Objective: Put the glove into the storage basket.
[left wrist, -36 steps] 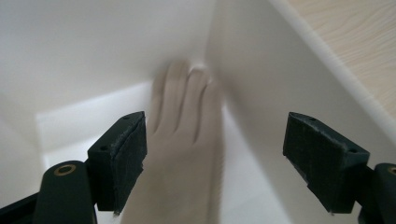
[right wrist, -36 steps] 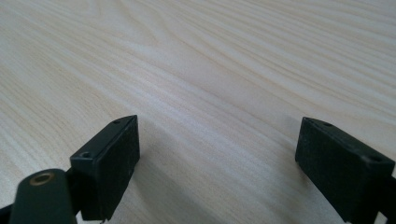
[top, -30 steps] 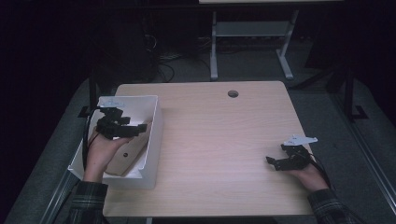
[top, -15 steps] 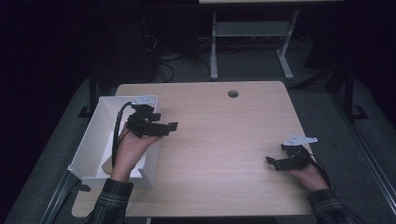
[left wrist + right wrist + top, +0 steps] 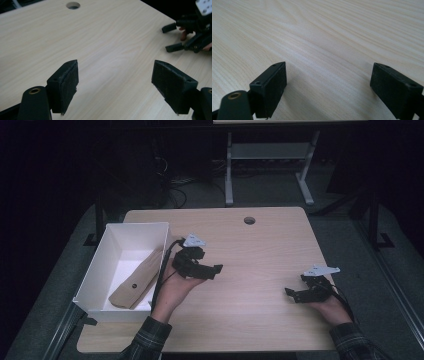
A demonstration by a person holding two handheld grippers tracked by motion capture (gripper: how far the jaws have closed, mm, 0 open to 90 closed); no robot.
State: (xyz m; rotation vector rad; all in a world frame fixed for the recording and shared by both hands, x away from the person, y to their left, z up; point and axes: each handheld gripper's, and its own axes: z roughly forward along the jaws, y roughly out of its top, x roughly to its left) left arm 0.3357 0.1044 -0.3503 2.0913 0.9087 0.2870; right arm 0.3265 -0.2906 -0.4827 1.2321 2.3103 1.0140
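Observation:
A white box (image 5: 93, 275) stands at the table's left edge with a flat tan piece (image 5: 135, 282) lying in it, one small dark hole near its middle. My left gripper (image 5: 214, 271) hovers over the bare wood just right of the box, pointing right. In the left gripper view its jaws (image 5: 115, 72) stand wide open with nothing between them. My right gripper (image 5: 295, 285) rests low near the table's right front, pointing left. Its jaws (image 5: 328, 75) are open over bare wood. The right gripper (image 5: 186, 37) is also visible far off in the left gripper view.
The light wooden table (image 5: 260, 320) has a round cable hole (image 5: 249, 220) near its far edge. A metal stand (image 5: 270, 165) and cables sit on the dark floor beyond. Bare wood lies between the two grippers.
My left gripper has moved right, from above the box out over the table, still open and empty. The tan piece stays in the box. The right gripper has not moved.

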